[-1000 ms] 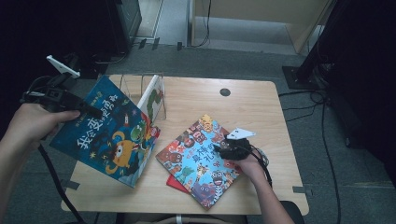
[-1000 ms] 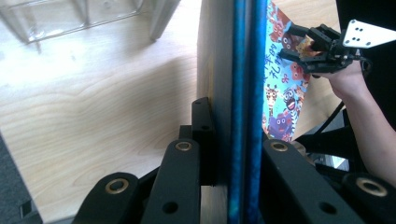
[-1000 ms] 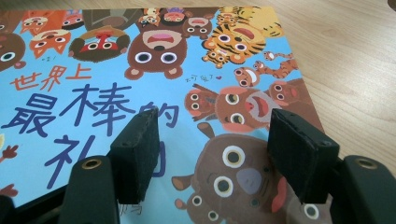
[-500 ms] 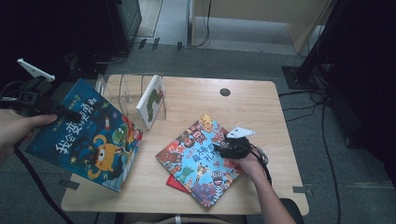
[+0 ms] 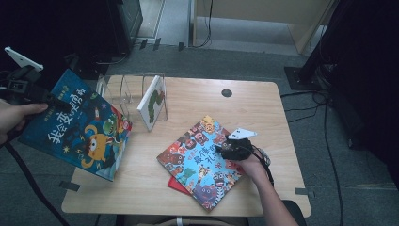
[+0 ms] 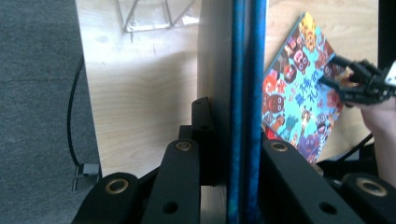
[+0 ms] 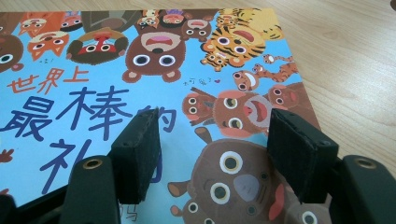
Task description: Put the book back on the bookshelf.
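Held in the person's left hand, the left gripper (image 5: 35, 94) is clamped on the upper corner of a large dark blue picture book (image 5: 77, 127), which hangs tilted in the air past the tabletop's left edge, its lower right part over the wood. From the left gripper view, the book's blue spine (image 6: 243, 93) runs straight up between the two black jaws, pinched on both sides. Largest of all, the pale wooden table (image 5: 263, 108) carries everything else. Near its front edge, right of centre, a light blue book covered in cartoon animals (image 5: 200, 162) lies flat and turned at an angle, on top of a red book (image 5: 178, 184) whose corner peeks out toward the front edge. The right gripper (image 5: 225, 149) rests on the animal book's right side, jaws apart and holding nothing, their pads (image 7: 140, 144) down on the cover. Toward the back left corner stands a clear wire book rack (image 5: 127, 92), with a white book (image 5: 151, 101) upright in it.
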{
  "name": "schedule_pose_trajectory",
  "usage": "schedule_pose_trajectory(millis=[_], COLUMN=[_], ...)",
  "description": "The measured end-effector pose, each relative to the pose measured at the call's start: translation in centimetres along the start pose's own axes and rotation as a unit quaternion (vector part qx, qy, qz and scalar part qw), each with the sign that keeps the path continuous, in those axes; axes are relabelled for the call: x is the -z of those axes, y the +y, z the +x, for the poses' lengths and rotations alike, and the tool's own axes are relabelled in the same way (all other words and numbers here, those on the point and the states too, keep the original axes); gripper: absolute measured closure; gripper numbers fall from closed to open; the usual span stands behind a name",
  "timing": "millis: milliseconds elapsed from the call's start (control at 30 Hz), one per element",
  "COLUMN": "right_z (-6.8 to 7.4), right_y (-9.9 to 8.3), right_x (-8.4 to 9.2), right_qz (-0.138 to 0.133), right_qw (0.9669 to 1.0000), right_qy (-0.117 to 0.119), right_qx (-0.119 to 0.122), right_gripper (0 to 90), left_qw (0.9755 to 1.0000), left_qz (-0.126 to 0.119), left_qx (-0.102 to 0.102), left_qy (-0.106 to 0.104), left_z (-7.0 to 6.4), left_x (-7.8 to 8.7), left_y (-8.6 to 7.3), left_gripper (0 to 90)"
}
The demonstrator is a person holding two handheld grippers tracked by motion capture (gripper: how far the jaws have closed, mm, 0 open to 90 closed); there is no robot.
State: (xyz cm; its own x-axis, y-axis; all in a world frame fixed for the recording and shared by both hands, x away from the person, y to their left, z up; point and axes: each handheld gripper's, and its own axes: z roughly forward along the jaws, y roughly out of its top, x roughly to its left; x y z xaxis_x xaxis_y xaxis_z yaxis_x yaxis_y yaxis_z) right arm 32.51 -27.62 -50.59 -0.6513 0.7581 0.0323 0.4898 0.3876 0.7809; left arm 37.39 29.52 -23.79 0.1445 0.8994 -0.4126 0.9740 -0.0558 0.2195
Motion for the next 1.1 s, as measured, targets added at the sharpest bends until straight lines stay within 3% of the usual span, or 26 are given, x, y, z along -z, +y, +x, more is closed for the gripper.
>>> schedule_pose_trajectory(millis=[367,767,1100], right_z=[0.0,0.0,0.0], right_y=[0.0,0.0,-0.1], right_x=[0.0,0.0,0.0], right_qz=[-0.001,-0.001,-0.001], right_qw=[1.0000,1.0000,1.0000], right_qy=[0.001,0.000,-0.001], right_qx=[0.001,0.002,0.002], right_gripper=[34.8,34.8,34.9], left_qw=[0.9995,0.9983,0.9981], left_qz=[0.001,0.001,-0.019], left_qx=[0.018,0.042,0.052], left_qy=[0.027,0.040,0.026], left_z=[0.3,1.1,1.6], left_x=[0.5,0.1,0.4], left_y=[1.5,3.4,4.8], left_gripper=[82.8,82.8,82.9])
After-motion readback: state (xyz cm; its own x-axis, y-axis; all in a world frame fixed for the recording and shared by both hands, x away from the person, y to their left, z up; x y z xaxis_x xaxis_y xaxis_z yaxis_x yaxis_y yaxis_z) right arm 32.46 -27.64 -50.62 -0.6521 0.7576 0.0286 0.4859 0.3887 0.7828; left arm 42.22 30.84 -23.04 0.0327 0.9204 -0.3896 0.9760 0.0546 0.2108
